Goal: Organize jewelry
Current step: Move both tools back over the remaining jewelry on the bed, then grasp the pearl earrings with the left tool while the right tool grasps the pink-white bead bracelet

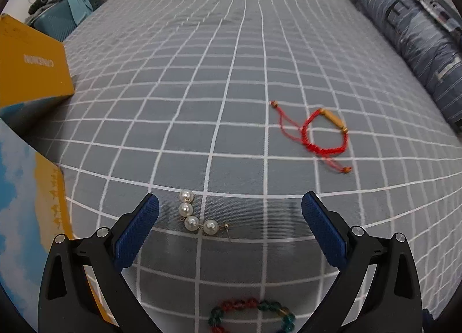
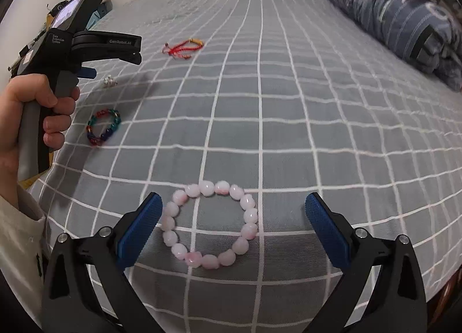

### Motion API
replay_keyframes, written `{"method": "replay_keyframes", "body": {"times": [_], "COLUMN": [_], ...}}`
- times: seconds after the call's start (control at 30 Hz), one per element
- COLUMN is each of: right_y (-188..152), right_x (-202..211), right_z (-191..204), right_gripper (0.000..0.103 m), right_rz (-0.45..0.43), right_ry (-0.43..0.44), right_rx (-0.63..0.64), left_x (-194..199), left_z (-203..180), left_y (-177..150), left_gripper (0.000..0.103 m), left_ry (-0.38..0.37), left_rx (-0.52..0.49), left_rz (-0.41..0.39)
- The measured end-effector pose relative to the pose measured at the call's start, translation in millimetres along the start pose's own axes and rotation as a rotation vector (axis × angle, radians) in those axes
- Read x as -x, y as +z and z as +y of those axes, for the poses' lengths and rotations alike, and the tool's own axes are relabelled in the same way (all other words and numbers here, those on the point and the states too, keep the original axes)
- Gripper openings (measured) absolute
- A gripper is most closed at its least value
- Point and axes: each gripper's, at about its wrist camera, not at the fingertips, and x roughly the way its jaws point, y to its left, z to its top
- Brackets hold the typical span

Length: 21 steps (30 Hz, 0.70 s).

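Note:
My left gripper (image 1: 229, 203) is open above the bed, with a pearl drop earring (image 1: 197, 217) lying between its fingers, nearer the left finger (image 1: 135, 234). A red cord bracelet (image 1: 323, 133) with a gold tube lies ahead to the right. A multicoloured bead bracelet (image 1: 251, 315) lies below the gripper. My right gripper (image 2: 234, 203) is open around a pink bead bracelet (image 2: 210, 223) on the bed. The right wrist view also shows the left gripper's body (image 2: 86, 44), the pearl earring (image 2: 109, 81), the multicoloured bracelet (image 2: 104, 128) and the red bracelet (image 2: 184, 45).
A yellow box (image 1: 31, 73) and a blue-and-yellow box lid (image 1: 26, 203) sit at the left of the grey checked bed (image 1: 231, 58). A folded blue quilt (image 1: 418, 52) lies along the right side. Clutter stands at the far left corner.

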Motion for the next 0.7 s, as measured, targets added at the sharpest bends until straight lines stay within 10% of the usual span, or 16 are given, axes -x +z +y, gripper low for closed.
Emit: {"method": "replay_keyframes", "body": {"times": [0.4,0.7], "right_y": [-0.8,0.4], "right_x": [-10.9,-16.5], "right_z": [-4.3,-0.6], "right_gripper": [0.095,0.068], "right_rz": [0.03,0.043], "right_ry": [0.008,-0.048], "right_rx": [-0.013,0.027], "left_x": [-24.7,-21.1], "left_z": [11.8,14.2], "left_y": [7.4,6.4], "left_gripper": [0.095,0.049], "left_ry": [-0.006,-0.021], "left_rx": [0.035,0.028], "left_rz": [0.044,0.056]}}
